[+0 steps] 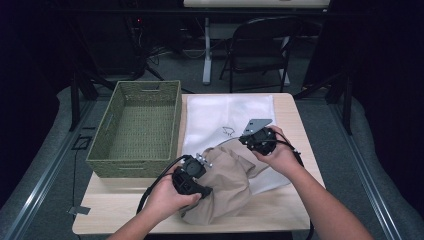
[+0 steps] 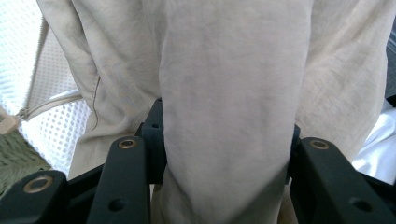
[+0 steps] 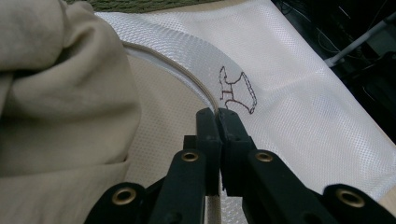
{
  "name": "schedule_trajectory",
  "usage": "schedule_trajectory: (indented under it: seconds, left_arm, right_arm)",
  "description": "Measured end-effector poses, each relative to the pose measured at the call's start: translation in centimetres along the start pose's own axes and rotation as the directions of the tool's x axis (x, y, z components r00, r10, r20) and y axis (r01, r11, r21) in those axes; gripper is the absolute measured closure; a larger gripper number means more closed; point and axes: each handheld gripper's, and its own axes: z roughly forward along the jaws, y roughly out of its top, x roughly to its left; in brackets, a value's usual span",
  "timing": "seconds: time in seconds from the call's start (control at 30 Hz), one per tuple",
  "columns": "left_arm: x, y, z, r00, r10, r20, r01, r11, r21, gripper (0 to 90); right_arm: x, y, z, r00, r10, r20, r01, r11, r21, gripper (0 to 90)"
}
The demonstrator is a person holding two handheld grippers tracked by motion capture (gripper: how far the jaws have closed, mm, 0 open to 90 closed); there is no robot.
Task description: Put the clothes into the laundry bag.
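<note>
While the left gripper (image 1: 199,167) clamps a thick fold of the crumpled beige garment (image 1: 227,185) (soft, creased linen) at the table's (image 1: 125,210) front, the right gripper (image 3: 218,114) pinches the white mesh bag's (image 1: 227,117) rim.

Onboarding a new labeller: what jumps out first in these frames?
The crumpled beige garment at the table's near edge, gripped in a thick fold by the left gripper. Next, the right gripper, jaws shut on the rim of the white mesh bag, holding its mouth open. A green woven basket sits at the left.
</note>
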Motion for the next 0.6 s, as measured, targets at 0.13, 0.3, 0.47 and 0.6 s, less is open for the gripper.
schedule_trajectory:
  seconds: [0.13, 0.3, 0.47, 0.6]
  left_arm:
    - [0.1, 0.2, 0.5, 1.0000, -0.002, 0.007, 0.002, 1.0000, 0.008, 54.5]
    - [0.0, 0.5, 1.2, 0.9999, -0.006, 0.013, 0.006, 0.9999, 0.014, 54.5]
    - [-0.1, 0.9, 1.8, 1.0000, -0.002, 0.004, 0.002, 0.9999, 0.015, 54.5]
    - [0.0, 1.3, 2.4, 1.0000, -0.005, -0.008, 0.005, 0.9998, 0.018, 54.5]
  right_arm:
    - [0.1, 0.0, 0.0, 1.0000, -0.003, -0.004, 0.003, 1.000, -0.005, 88.0]
    - [0.2, 0.1, 0.0, 1.0000, 0.003, 0.000, -0.003, 1.000, -0.016, 88.1]
    - [0.3, 0.1, -0.1, 1.0000, 0.000, -0.001, 0.000, 1.000, -0.020, 88.0]
    - [0.4, -0.1, -0.2, 1.0000, 0.000, -0.004, 0.000, 1.000, -0.024, 88.1]
